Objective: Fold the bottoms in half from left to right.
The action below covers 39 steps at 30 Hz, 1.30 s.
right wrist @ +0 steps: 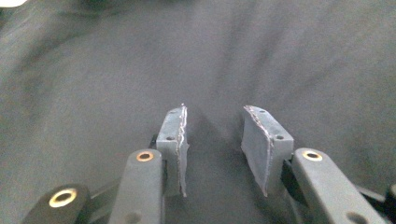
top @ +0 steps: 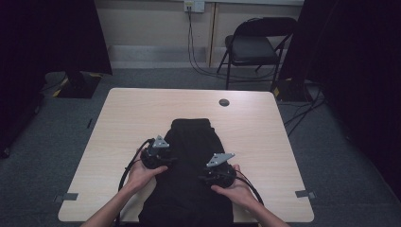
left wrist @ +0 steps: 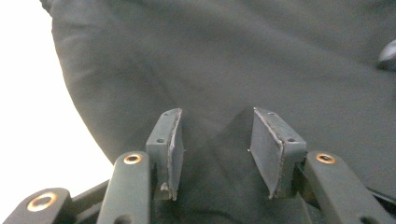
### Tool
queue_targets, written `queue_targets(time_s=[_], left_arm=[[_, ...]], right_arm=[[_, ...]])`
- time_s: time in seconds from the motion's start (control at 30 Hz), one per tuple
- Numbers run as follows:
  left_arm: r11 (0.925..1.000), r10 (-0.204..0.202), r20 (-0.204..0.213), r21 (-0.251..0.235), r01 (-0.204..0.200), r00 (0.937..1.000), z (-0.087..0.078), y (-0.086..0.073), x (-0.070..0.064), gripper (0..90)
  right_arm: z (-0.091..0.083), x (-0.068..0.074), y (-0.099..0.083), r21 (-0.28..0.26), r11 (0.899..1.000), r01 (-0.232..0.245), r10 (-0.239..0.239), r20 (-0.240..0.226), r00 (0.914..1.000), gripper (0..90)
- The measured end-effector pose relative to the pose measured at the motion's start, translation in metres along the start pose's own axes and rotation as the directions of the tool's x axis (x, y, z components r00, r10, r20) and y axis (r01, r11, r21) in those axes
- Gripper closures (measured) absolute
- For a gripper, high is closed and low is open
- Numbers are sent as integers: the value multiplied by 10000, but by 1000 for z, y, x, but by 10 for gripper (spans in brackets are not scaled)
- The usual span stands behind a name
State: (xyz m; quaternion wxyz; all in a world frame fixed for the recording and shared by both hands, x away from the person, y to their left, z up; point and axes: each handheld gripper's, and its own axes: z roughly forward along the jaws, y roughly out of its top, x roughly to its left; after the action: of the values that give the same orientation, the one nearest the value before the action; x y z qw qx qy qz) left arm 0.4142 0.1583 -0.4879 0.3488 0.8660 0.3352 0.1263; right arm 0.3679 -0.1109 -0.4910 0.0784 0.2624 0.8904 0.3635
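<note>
1. The black garment (top: 189,170) lies lengthwise mid-table (top: 123,118), its near end over the front edge.
2. Left gripper (left wrist: 215,144) and right gripper (right wrist: 215,144) hover on it, jaws apart, gripping nothing.
3. Judgement: press low, pinch one layer each, close evenly.

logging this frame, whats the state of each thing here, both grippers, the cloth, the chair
left gripper: jaws open, over the garment's left part
right gripper: jaws open, over the garment's right part
black garment: lying flat on the table, near end hanging over the edge
table: bearing the garment
folding chair: unfolded, unoccupied
</note>
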Motion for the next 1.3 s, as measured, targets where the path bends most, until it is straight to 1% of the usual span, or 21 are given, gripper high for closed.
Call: queue_targets(time_s=[0.03,0.07,0.2,0.27,0.33,0.4,0.5,0.53,0.6,0.67,0.7,0.73,0.77,0.83,0.9,0.93,0.97,1.03,1.17,1.23,1.3], left_arm=[[9998,97,27,200,-97,9999,0,-2,-2,538],[9999,133,-7,82,-133,9999,-2,-5,-5,534],[9985,281,102,462,-285,9996,-13,-12,-20,540],[9986,201,128,477,-207,9997,-17,-16,-21,550],[9986,365,57,372,-367,9993,-19,-16,-20,569],[9999,12,108,145,-14,9999,-20,-13,-14,545],[9979,-568,-70,-314,565,9984,-23,-6,1,542],[9958,-851,-81,-337,848,9963,-22,-2,8,538],[9926,-1128,-152,-465,1120,9935,-22,3,17,513],[9913,-1138,-374,-711,1110,9928,-20,9,26,503],[9886,-1247,-499,-913,1198,9909,-19,11,30,500],[9836,-1603,-322,-886,1570,9865,-16,12,35,494],[9818,-1765,-253,-752,1742,9840,-12,14,39,475],[9799,-1879,-427,-765,1843,9813,-5,14,44,458],[9754,-2084,-312,-806,2054,9775,1,12,47,434],[9763,-2078,-274,-676,2056,9778,4,11,47,420],[9810,-1910,-365,-421,1895,9809,6,11,46,398],[9822,-1876,-385,-209,1869,9815,10,10,45,362],[9823,-1859,-397,-309,1848,9818,15,10,46,353],[9830,-1804,-400,-405,1788,9828,17,10,45,350],[9838,-1752,-426,-453,1733,9836,17,10,45,366]], right_arm=[[-2,2,-1,55,10000,70,-69,-58,10000,605],[-3,5,-3,69,9998,190,-189,-61,9998,605],[-7,12,-5,247,9988,426,-419,-309,9986,600],[-8,13,-5,351,9984,441,-424,-477,9980,599],[-10,12,-2,331,9978,568,-557,-311,9980,592],[-12,3,4,43,9995,319,-319,115,9994,589],[-20,-22,15,-731,9965,-400,462,852,9953,586],[-22,-31,18,-915,9940,-592,697,1158,9908,577],[-23,-49,24,-1191,9884,-938,1129,1655,9797,561],[-20,-65,29,-1206,9865,-1110,1362,2263,9645,534],[-18,-72,30,-1189,9844,-1296,1544,2311,9606,514],[-15,-79,30,-1153,9820,-1495,1730,2328,9570,485],[-12,-83,30,-1138,9796,-1658,1885,2324,9542,460],[-3,-89,27,-1010,9758,-1940,2112,2040,9559,431],[6,-90,25,-702,9801,-1858,1966,2123,9572,405],[9,-91,24,-646,9807,-1847,1944,2173,9565,398],[11,-91,23,-697,9802,-1854,1966,2308,9529,385],[14,-91,23,-810,9790,-1871,2007,2210,9544,377],[21,-92,22,-593,9787,-1964,2049,2288,9517,364],[22,-92,22,-677,9773,-2006,2109,2297,9501,370],[23,-89,22,-782,9782,-1925,2053,2213,9534,460]])
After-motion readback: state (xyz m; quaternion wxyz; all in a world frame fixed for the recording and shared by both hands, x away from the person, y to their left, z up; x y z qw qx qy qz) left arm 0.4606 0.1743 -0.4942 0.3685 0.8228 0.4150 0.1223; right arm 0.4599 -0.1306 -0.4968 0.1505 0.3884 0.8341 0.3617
